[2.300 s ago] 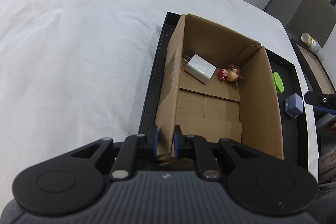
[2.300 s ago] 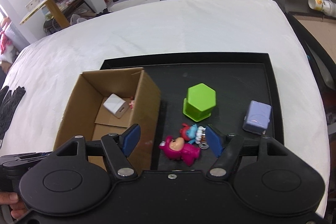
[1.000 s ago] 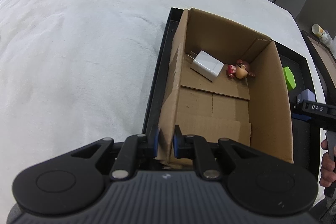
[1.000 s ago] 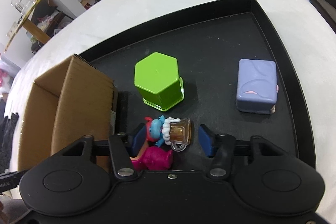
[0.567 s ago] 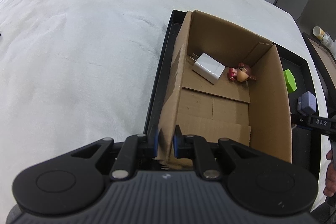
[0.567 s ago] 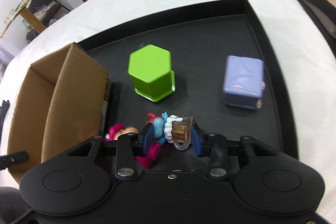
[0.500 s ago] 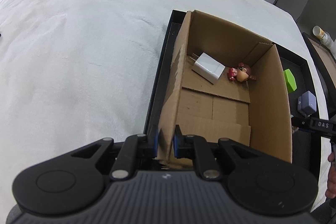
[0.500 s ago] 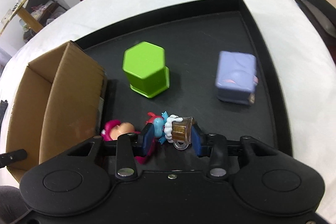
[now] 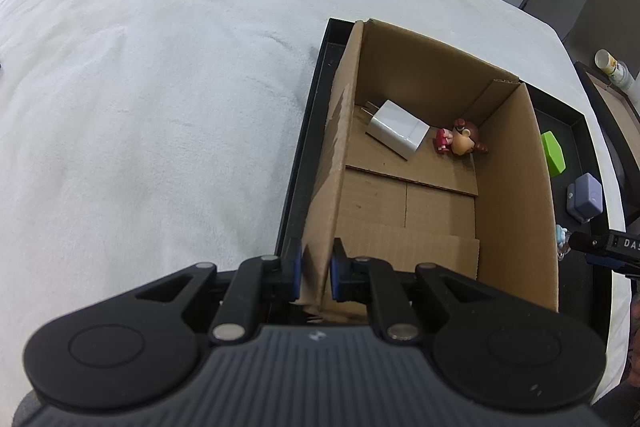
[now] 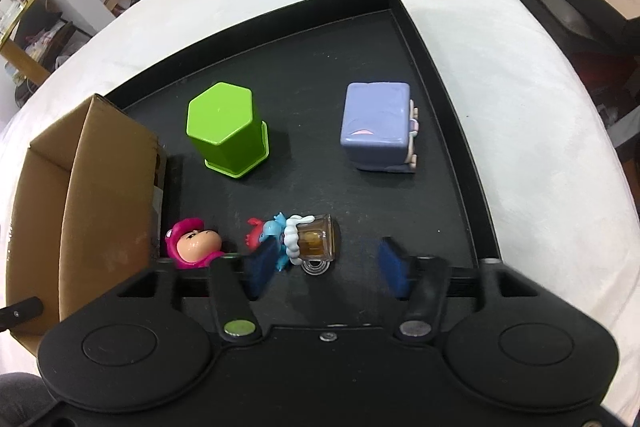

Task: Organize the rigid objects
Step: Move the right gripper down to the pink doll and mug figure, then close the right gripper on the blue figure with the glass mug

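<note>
Left gripper (image 9: 314,273) clamps box (image 9: 516,187) wall; right gripper (image 10: 326,267) open, toy (image 10: 298,239) at 11 o'clock off-center — may slip sideways on closing.

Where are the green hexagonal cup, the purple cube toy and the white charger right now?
green hexagonal cup (image 10: 220,113): right wrist view, on its flat top face.
purple cube toy (image 10: 376,115): right wrist view, on its upper face.
white charger (image 9: 398,129): left wrist view, on its white body, inside the box.
</note>
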Demonstrator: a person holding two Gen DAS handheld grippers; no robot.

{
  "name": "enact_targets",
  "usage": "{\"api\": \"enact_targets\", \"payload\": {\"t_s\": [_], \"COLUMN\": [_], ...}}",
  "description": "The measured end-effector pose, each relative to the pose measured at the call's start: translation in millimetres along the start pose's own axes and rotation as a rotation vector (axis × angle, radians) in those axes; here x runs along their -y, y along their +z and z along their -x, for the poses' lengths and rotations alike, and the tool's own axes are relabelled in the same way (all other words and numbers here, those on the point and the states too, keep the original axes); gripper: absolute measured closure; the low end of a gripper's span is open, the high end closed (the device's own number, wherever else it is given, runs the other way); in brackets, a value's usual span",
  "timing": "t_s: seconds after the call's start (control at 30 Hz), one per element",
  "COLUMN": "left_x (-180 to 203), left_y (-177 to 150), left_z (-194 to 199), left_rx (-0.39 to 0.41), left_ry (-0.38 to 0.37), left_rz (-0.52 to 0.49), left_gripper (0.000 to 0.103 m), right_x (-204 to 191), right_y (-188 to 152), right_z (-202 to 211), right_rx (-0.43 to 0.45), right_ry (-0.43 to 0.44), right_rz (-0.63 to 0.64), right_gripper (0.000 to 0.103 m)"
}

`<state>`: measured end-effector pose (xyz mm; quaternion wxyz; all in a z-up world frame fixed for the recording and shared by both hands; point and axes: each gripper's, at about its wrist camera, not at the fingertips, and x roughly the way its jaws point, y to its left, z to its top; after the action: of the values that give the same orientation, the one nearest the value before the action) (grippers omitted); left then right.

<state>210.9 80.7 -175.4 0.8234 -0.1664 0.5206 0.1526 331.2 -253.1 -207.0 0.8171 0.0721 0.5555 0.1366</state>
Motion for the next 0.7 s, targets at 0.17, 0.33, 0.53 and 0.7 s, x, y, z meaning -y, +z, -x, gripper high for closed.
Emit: {"api": "enact_targets", "payload": {"t_s": [0.17,0.33,0.53,0.7], "left_x": [0,0,-1,-3], "left_y": [0,0,-1,0], "left_z": [-2,-2,-5,-6], "left_rx": [0.0,0.0,0.001,-0.001], "left_ry": [-0.002,-0.004,-0.01,-0.015], "left_rz": [-0.005,-0.003,0.001,0.004], "left_gripper": [0.091,0.09,0.09,0.09], "right_x": [-12,-24,-37,-46], "right_y": [1,2,1,-2], "right_z": [-6,-16,-26,-34], "right_rx": [-0.013,-0.012,-0.016,-0.016], "right_ry": [0.012,-0.013,-0.045,-0.086], "right_rz": [0.064,0.111,0.167,0.202], "right_gripper": [0.03,0.03,0.03,0.03]}}
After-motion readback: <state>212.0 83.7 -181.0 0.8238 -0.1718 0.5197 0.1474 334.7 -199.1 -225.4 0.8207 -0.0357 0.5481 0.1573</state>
